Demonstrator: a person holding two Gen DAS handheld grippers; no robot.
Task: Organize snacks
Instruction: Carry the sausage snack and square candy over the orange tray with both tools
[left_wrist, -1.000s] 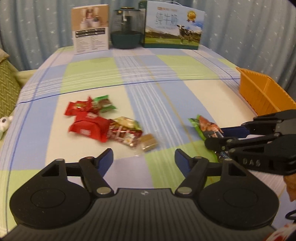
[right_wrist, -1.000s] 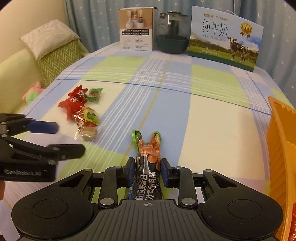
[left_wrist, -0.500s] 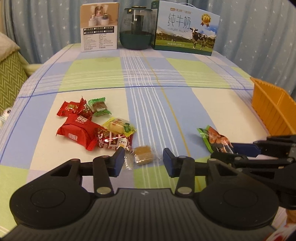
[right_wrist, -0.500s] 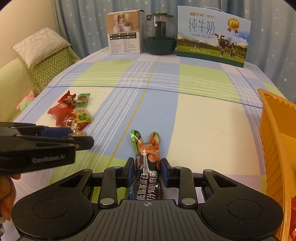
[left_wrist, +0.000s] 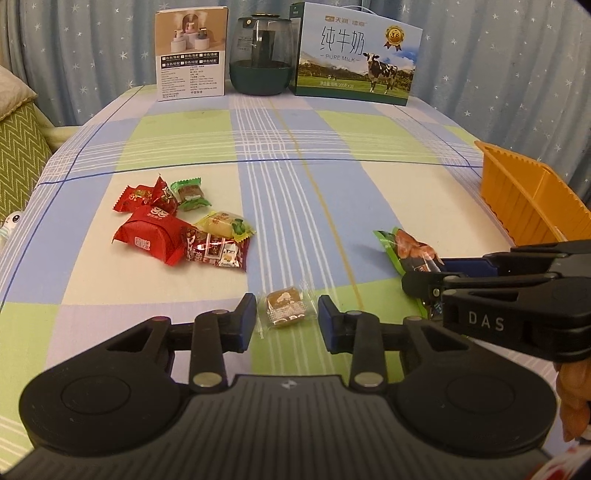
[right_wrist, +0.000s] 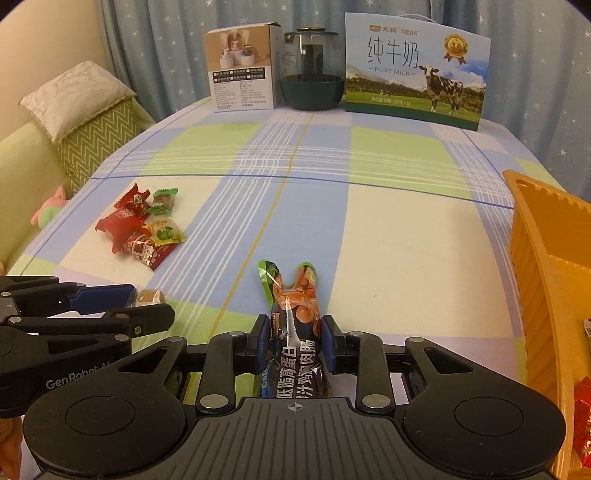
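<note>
A: Closing on what, your left gripper (left_wrist: 286, 317)?
B: The brown candy (left_wrist: 285, 308) lay between its pads, jaws still apart from it.
A: And your right gripper (right_wrist: 295, 341)?
B: Clamped on the sausage pack (right_wrist: 293, 332). Red snacks (left_wrist: 149, 236) sat far left; the orange basket (left_wrist: 532, 206) stood right.

Checked blue-green tablecloth (left_wrist: 295, 192), orange basket (left_wrist: 524, 206), star-dotted blue curtain (left_wrist: 498, 55)

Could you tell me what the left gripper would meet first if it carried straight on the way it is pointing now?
Most likely the small brown candy in its clear wrapper: it lies on the tablecloth between the left gripper fingers, whose jaws are closing around it without pressing yet. Depth is uncertain.
</note>
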